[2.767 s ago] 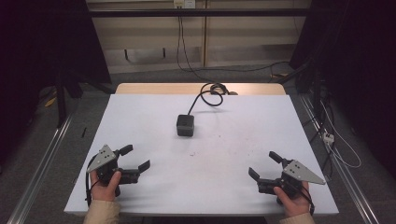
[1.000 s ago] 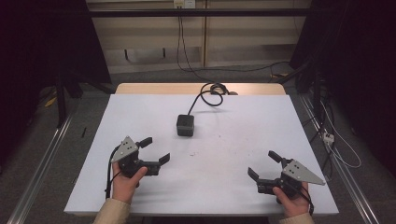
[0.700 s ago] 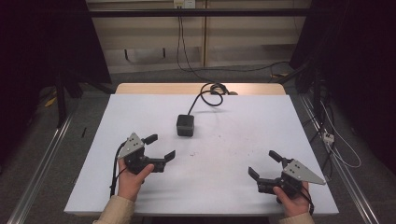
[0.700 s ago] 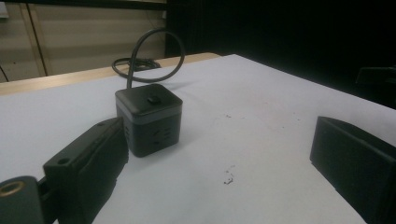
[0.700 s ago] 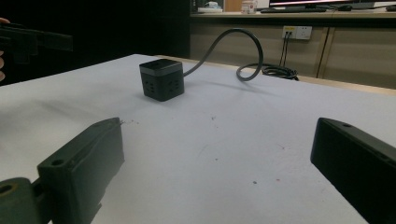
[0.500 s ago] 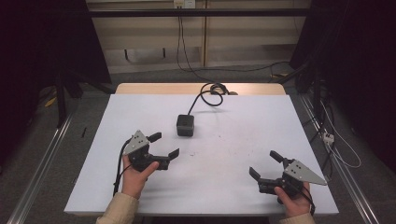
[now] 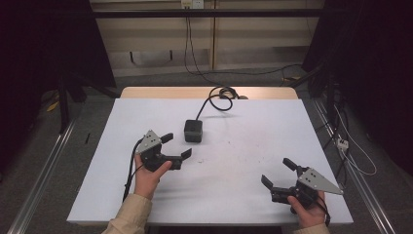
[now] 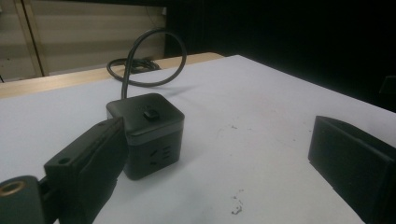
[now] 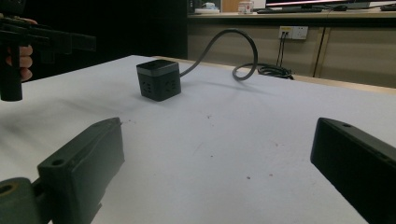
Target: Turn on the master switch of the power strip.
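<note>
My left gripper (image 7: 176,146) is spread wide, the black socket cube (image 8: 145,133) just ahead, close beside one jaw — sockets on its side and a button on top, no readable writing. My right gripper (image 7: 277,173) gapes too, the cube well beyond.

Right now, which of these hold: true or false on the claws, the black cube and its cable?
1. The left claw is open, near the black cube. True.
2. The left claw grips the cube. False: its jaws stand apart, not closed on it.
3. The cube's cable runs toward the table's far edge. True.
4. The right claw is shut. False: it is open, near the table's front edge.
5. The cube lies tipped on its side. False: button on top.
</note>
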### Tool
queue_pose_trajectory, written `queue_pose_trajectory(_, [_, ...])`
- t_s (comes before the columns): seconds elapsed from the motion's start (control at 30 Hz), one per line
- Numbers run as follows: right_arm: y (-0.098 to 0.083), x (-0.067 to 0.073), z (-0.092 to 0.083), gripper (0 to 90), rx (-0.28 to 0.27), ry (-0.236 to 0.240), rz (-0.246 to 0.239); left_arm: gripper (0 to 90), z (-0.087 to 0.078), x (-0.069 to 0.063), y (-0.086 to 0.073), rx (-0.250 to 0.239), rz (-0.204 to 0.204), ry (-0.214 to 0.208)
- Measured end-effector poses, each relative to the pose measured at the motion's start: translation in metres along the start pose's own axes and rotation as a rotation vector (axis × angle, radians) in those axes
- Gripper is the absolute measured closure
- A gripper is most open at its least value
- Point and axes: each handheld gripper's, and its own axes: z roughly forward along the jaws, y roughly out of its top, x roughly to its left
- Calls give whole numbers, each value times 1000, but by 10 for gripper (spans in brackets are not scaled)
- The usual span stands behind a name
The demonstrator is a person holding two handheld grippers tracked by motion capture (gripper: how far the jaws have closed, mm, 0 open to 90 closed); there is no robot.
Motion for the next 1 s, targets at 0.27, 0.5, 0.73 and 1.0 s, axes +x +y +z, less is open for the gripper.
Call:
queue_pose_trajectory(0.27, [0,-1,0,22,-2,-2,3,50,4,4,4,-6,-5,11])
queue_pose_trajectory(0.5, [0,-1,-1,22,0,-1,-1,53,12,6,8,-4,-1,20])
queue_pose_trajectory(0.73, [0,-1,-1,22,-1,-2,-3,59,18,8,12,2,3,27])
queue_pose_trajectory(1.0, [1,-1,-1,22,-3,1,-4,60,21,12,15,-5,-6,43])
